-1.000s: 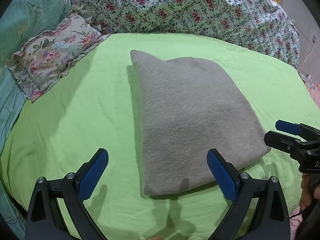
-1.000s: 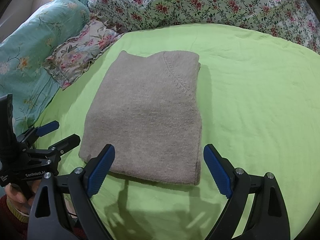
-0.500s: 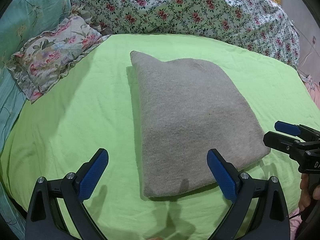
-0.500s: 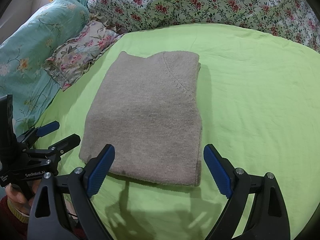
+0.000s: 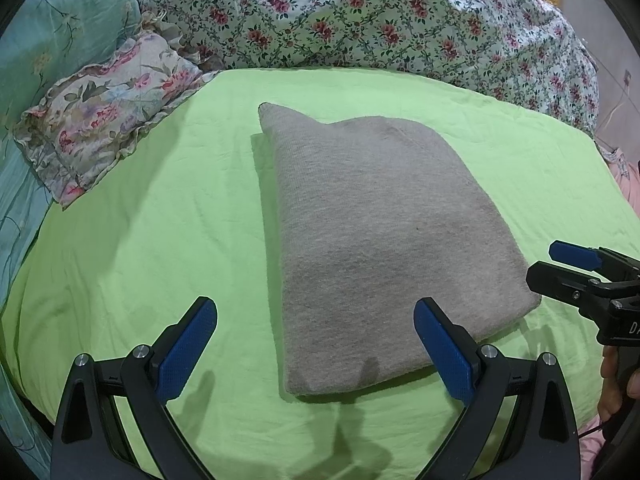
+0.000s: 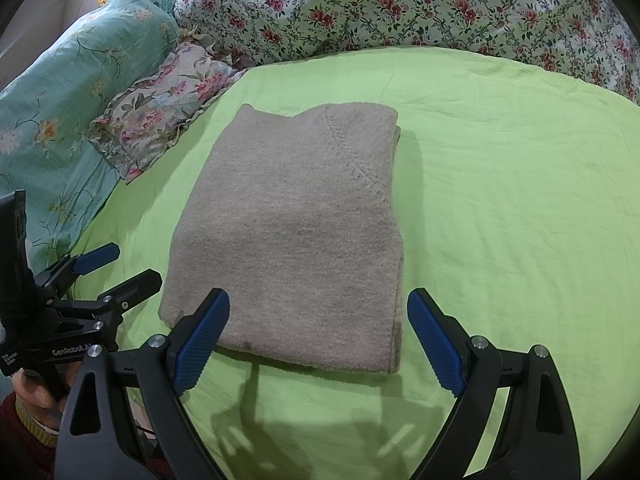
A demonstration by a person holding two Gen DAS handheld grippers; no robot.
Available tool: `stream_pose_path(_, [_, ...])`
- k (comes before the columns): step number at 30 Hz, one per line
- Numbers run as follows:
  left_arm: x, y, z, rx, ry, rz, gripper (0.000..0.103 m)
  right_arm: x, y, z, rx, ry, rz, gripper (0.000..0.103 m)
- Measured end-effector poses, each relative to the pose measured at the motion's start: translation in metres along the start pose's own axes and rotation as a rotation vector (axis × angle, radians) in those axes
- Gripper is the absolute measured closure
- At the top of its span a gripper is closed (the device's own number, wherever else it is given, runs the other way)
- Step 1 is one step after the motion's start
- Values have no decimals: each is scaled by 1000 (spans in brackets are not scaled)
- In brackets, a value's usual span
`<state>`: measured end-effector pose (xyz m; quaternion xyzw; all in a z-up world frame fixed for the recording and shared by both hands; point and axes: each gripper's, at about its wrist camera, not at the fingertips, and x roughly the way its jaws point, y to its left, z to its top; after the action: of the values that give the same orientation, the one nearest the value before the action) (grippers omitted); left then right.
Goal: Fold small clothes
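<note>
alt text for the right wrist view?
A folded grey sweater lies flat on a green sheet, with the right gripper open just short of its near edge. The left gripper is at left, floral bedding behind.

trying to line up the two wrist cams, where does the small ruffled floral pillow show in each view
Left wrist view: the ruffled floral pillow lies upper left, left of the folded grey sweater, on the edge of the green sheet.
Right wrist view: the pillow is again upper left, just beyond the sweater's far left corner.
Shared landmark: the folded grey sweater, centre in both views.
</note>
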<state>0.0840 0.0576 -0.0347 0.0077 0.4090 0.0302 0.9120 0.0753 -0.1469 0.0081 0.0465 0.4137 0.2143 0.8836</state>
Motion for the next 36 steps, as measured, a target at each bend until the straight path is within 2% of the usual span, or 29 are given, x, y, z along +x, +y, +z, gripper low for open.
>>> stream_pose_path(36, [8,0,5,0,14,-6,4,3,0,0,11,8,-1,12])
